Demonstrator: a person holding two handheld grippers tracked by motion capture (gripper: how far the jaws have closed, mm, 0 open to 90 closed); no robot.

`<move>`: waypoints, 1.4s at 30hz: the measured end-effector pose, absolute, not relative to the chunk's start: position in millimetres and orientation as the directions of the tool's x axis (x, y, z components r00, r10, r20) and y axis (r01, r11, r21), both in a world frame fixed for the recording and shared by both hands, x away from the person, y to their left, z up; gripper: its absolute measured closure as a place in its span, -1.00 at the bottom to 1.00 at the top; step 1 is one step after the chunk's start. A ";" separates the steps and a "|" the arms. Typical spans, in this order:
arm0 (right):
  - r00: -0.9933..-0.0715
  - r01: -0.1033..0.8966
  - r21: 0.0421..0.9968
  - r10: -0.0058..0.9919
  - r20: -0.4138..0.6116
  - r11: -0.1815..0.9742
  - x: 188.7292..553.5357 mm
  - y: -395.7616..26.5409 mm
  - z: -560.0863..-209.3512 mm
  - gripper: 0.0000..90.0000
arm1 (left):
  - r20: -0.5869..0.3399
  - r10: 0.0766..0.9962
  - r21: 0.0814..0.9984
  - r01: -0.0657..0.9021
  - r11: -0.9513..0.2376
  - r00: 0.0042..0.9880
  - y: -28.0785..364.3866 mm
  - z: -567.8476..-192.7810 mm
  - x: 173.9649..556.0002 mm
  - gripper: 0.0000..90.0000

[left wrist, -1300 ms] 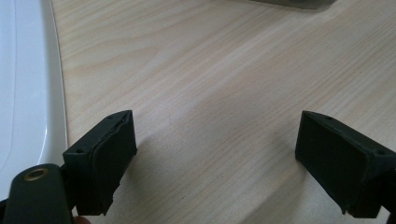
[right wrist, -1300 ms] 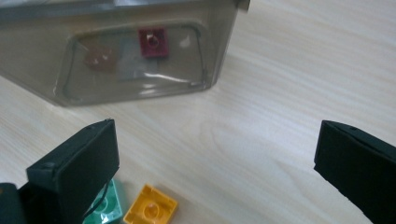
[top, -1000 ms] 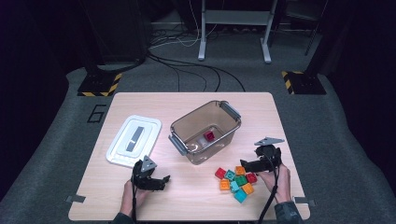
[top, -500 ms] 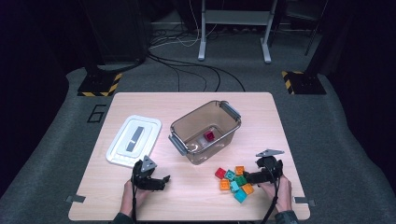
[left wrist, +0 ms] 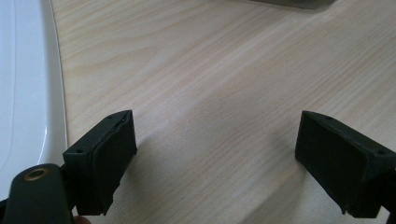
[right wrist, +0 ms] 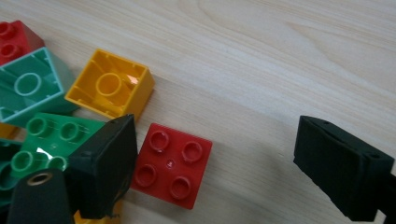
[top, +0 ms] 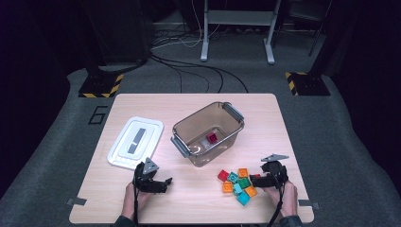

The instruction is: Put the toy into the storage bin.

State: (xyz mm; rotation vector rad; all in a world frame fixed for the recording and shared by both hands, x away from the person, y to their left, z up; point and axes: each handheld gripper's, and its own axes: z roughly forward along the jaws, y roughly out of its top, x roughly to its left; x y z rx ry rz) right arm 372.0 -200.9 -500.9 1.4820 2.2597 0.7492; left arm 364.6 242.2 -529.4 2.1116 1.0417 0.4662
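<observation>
A: Where is the red brick [right wrist: 170, 165] sitting?

B: Flat on the worktop [top: 198, 198], studs up, at the right edge of the brick pile [top: 237, 184] near the right front corner. In the right gripper view it lies between the jaws of the right gripper [right wrist: 219, 163], right against the left-hand jaw, with a wide gap to the other. The jaws are spread wide and grip nothing.

A: And what is around it?

B: A yellow brick [right wrist: 111, 86] lies upside down just beyond it, a teal brick [right wrist: 30, 86] also upturned beside that, a green brick [right wrist: 60, 135] partly behind the jaw, and another red one [right wrist: 14, 37] at the far left edge.

A: The rest of the worktop?

B: A clear bin [top: 208, 133] stands in the middle, angled, with a single dark red brick [top: 212, 137] inside. Its white lid [top: 135, 142] lies flat to the left, apart from it.

A: The other hand?

B: The left gripper [top: 150, 178] rests at the near left, just in front of the lid. Its jaws [left wrist: 219, 158] are wide apart over bare wood and hold nothing, with the lid's edge at the left of that view.
</observation>
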 end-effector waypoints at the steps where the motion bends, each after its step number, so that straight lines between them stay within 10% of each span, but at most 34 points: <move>1: -0.394 0.744 0.590 0.919 0.008 0.314 372.4 -201.4 -501.3 -0.69 | 0.004 0.794 0.740 0.532 -0.411 0.608 242.3 -529.4 364.7 -0.73; 23: -0.342 0.766 0.578 0.940 -0.007 0.283 370.8 -216.8 -502.3 0.25 | 0.004 0.795 0.740 0.532 -0.410 0.607 242.2 -529.4 364.5 -0.73; 42: -0.330 0.753 0.600 0.944 -0.009 0.269 379.0 -215.8 -498.1 0.29 | 0.010 0.791 0.739 0.529 -0.418 0.611 242.7 -529.2 365.0 -0.73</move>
